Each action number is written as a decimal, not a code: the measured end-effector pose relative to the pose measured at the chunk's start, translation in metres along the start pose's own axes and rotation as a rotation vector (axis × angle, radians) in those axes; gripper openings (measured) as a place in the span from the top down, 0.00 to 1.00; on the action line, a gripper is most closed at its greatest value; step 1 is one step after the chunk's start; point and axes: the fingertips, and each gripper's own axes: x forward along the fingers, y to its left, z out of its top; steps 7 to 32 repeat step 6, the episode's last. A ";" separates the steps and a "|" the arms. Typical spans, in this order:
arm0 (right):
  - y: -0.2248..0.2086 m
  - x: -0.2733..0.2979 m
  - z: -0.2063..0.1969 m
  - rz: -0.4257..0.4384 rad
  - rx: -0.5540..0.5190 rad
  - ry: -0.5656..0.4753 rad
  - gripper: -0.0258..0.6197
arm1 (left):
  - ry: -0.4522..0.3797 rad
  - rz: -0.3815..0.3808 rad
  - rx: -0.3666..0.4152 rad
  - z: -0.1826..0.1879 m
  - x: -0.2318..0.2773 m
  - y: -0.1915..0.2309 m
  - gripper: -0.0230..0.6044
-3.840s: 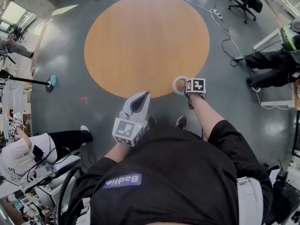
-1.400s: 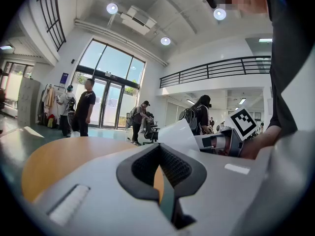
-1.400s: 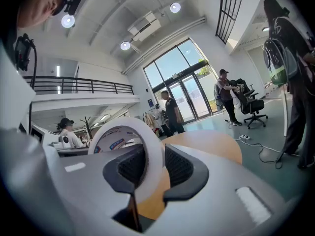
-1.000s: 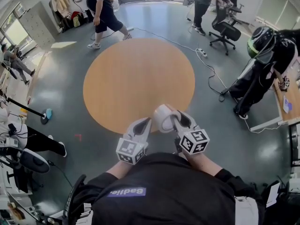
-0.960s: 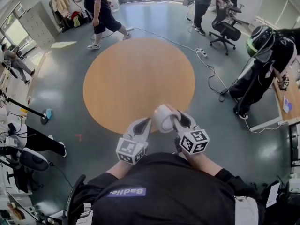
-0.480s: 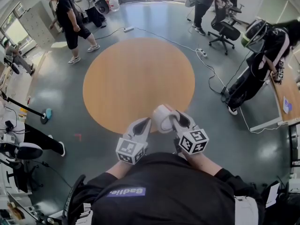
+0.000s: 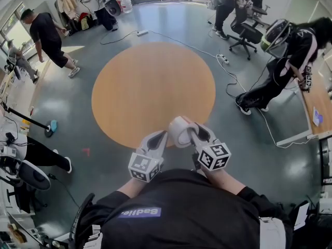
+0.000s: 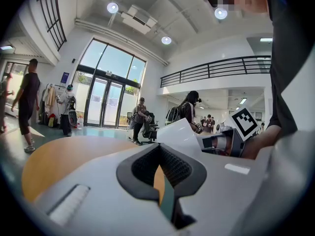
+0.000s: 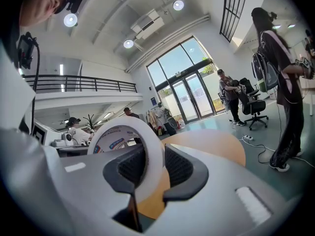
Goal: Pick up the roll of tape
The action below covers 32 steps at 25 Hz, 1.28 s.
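A white roll of tape (image 7: 178, 130) hangs in the air in front of me, above the near edge of a round orange surface (image 7: 153, 87). My right gripper (image 7: 185, 130) is shut on it, one finger inside the ring and one outside. In the right gripper view the roll of tape (image 9: 124, 127) stands upright between the pads of the right gripper (image 9: 153, 154). My left gripper (image 7: 160, 134) hovers just left of the roll, shut and empty. The left gripper view shows the left gripper (image 8: 158, 147) with nothing in it, and the roll of tape (image 8: 181, 133) off to its right.
A person (image 7: 49, 38) walks at the far left. Another person in black with a helmet (image 7: 282, 56) stands at the right beside a desk (image 7: 316, 108). An office chair (image 7: 249, 27) stands at the back right, and a cable (image 7: 228, 66) runs across the grey floor.
Since the oldest frame the roll has come up off the orange surface's edge in my right gripper. Over the last second both grippers kept still; the person at the back walked left.
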 end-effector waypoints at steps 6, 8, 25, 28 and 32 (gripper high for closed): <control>-0.004 -0.001 -0.001 -0.002 0.005 0.008 0.79 | -0.007 -0.003 0.008 -0.003 0.003 -0.001 0.94; -0.004 -0.001 -0.001 -0.002 0.005 0.008 0.79 | -0.007 -0.003 0.008 -0.003 0.003 -0.001 0.94; -0.004 -0.001 -0.001 -0.002 0.005 0.008 0.79 | -0.007 -0.003 0.008 -0.003 0.003 -0.001 0.94; -0.004 -0.001 -0.001 -0.002 0.005 0.008 0.79 | -0.007 -0.003 0.008 -0.003 0.003 -0.001 0.94; -0.004 -0.001 -0.001 -0.002 0.005 0.008 0.79 | -0.007 -0.003 0.008 -0.003 0.003 -0.001 0.94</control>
